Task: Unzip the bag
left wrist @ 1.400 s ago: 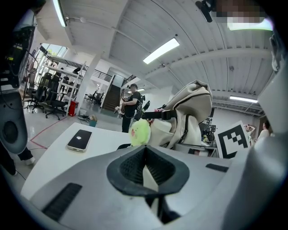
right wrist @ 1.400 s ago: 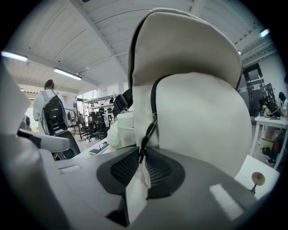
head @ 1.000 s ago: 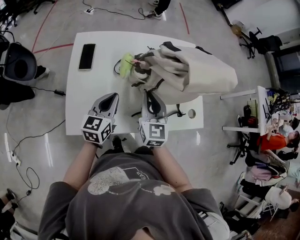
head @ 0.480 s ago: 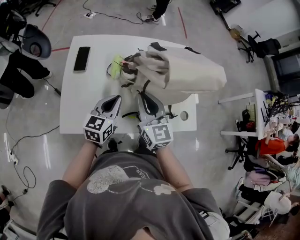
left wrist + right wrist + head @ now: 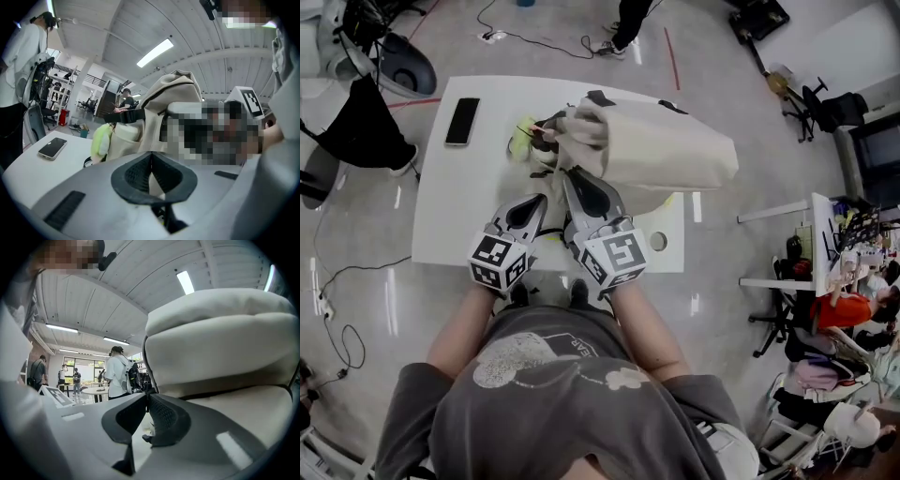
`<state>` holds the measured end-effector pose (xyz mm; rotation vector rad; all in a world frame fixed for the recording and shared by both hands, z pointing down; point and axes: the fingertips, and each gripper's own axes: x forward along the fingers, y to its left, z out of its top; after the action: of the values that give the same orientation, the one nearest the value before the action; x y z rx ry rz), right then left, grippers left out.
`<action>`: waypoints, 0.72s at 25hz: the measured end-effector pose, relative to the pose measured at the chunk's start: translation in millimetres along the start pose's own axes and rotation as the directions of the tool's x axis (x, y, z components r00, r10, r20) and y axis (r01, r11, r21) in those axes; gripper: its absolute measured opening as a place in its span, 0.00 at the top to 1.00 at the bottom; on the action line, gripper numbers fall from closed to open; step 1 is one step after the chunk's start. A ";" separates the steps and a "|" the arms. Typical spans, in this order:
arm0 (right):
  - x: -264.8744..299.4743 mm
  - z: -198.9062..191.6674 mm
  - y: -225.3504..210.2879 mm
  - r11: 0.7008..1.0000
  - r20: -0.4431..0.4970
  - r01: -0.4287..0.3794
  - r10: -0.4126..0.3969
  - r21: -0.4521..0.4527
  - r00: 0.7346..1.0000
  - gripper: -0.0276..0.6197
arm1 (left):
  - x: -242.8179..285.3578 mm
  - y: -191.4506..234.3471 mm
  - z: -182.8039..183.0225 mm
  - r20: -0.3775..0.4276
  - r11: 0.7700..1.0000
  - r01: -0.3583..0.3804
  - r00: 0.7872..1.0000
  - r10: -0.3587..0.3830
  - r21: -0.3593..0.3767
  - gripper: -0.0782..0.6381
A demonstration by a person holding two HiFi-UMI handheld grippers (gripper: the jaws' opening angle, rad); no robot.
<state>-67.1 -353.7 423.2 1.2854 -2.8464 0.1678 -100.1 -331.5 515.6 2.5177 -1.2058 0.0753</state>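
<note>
phone point(image 5: 461, 121): flat, far-left corner of white table point(image 5: 459, 220) | round hole point(image 5: 657, 241): table's near-right edge

readable text: none | shirt print point(image 5: 546, 354): too small to make out

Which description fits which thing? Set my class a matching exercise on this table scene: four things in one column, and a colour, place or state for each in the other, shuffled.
Things
1. phone
2. bag
3. plush charm
4. left gripper

Descriptions
A. beige, bulky, lying on the table
B. jaws together, nothing between them
C. black, flat near the table's far left corner
D. yellow-green, at the bag's left end

Pairs: 1-C, 2-A, 3-D, 4-B
</note>
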 end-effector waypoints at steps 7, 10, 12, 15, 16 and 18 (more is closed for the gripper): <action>-5.5 25.2 -14.1 0.999 0.026 -0.024 0.023 0.046 0.999 0.92 | 12.1 -15.0 19.0 0.045 1.000 0.013 0.999 -0.014 0.018 0.88; -8.7 27.9 -17.1 0.998 0.023 -0.031 0.030 0.056 0.999 0.92 | 18.2 -25.2 25.7 0.058 0.998 0.037 0.998 -0.039 0.045 0.88; -10.6 29.6 -18.2 0.997 0.025 -0.037 0.035 0.061 0.999 0.92 | 23.1 -32.6 28.2 0.051 0.996 0.055 0.997 -0.058 0.066 0.78; -14.7 33.6 -23.0 0.997 0.038 -0.038 0.035 0.072 0.999 0.92 | 30.9 -37.5 29.3 0.042 0.994 0.050 0.998 -0.055 0.101 0.73; -16.0 34.3 -25.6 0.996 0.041 -0.037 0.034 0.076 0.999 0.92 | 33.8 -37.6 29.5 0.042 0.992 0.040 0.998 -0.045 0.117 0.73; -19.0 35.1 -31.3 0.996 0.049 -0.034 0.030 0.087 0.998 0.92 | 39.9 -39.3 31.6 0.047 0.988 0.028 0.998 -0.035 0.150 0.72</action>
<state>-30.0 -363.6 390.1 1.2760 -2.9316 0.2702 -47.9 -349.0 482.5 2.6819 -1.2206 0.1002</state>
